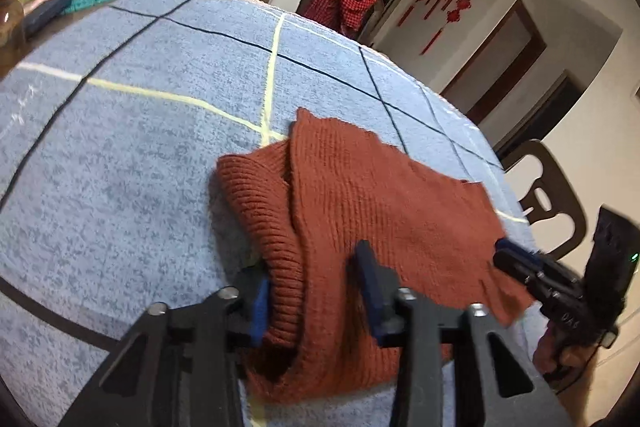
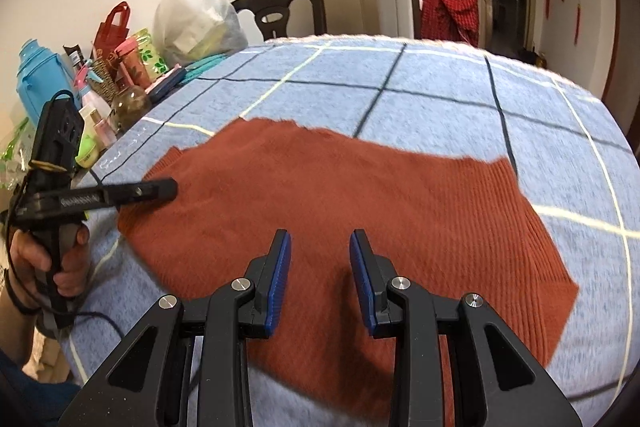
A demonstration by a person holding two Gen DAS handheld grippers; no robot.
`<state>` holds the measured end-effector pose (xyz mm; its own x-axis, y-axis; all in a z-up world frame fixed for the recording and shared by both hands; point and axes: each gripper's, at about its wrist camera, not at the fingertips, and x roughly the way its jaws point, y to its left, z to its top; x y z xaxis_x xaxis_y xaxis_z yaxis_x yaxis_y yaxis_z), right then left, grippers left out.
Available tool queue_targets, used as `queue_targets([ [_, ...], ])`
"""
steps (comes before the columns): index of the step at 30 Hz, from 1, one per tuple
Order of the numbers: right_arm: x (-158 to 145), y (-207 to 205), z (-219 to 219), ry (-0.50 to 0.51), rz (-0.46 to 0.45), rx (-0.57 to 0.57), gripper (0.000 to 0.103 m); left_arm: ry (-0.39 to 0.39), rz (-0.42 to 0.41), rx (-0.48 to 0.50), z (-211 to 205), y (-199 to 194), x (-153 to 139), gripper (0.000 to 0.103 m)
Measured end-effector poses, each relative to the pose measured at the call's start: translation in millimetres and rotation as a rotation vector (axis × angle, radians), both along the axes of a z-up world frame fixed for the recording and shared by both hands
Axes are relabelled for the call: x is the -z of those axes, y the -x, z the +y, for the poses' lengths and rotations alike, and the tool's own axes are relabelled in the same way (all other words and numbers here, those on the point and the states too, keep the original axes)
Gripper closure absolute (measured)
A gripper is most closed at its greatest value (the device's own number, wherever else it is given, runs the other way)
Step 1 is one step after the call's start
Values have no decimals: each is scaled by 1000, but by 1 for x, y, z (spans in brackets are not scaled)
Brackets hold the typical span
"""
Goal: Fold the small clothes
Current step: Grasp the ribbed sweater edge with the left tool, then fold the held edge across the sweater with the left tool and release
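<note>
A rust-orange knit sweater (image 2: 352, 211) lies partly folded on the blue checked blanket (image 2: 440, 95). In the left wrist view the sweater (image 1: 360, 195) has a ribbed edge bunched between my left gripper's (image 1: 316, 287) blue pads; the jaws stand apart around the fabric, not clamped. My right gripper (image 2: 320, 267) is open and hovers just above the sweater's near middle. The right gripper also shows in the left wrist view (image 1: 516, 259) at the sweater's right edge. The left gripper shows in the right wrist view (image 2: 160, 189) at the sweater's left edge.
Bottles, bags and a blue flask (image 2: 36, 79) crowd the table's left side. A white plastic bag (image 2: 196, 19) stands at the back left. Dark chairs (image 2: 280, 11) ring the table; one (image 2: 452, 7) holds a red checked cloth.
</note>
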<state>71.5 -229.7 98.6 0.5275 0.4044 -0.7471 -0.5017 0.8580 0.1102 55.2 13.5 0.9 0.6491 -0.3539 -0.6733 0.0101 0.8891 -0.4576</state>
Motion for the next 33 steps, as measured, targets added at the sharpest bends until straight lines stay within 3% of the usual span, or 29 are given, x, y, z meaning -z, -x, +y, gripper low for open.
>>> queue_targets([
  [2,4,-8,6,2,10,5,73,8,1,-2,0,-1,0,70],
  [4,11,-16,10,5,26,5,82,7,2,-4,2,-1,0,74],
  [6,21,-25,12,33,56,26,82,15,2,-5,4,-1,-1,79],
  [11,9,-18,6,-5,40,21,82,74,-40,25,8,1,-20,84],
  [17,1,1,-25,-49,50,65,82,111,-130,137,-18,-7,-63,85],
  [21,-3,9,-57,-101,70,137,82,117,-169,250,-63,-20,-82,86],
  [24,-8,13,-77,-119,66,191,82,108,-157,333,-100,-31,-76,86],
  [29,-11,13,-95,-172,85,240,82,94,-10,436,-151,-52,-24,85],
  [33,-9,12,-110,-263,119,266,81,117,-46,465,-153,-40,-37,76],
])
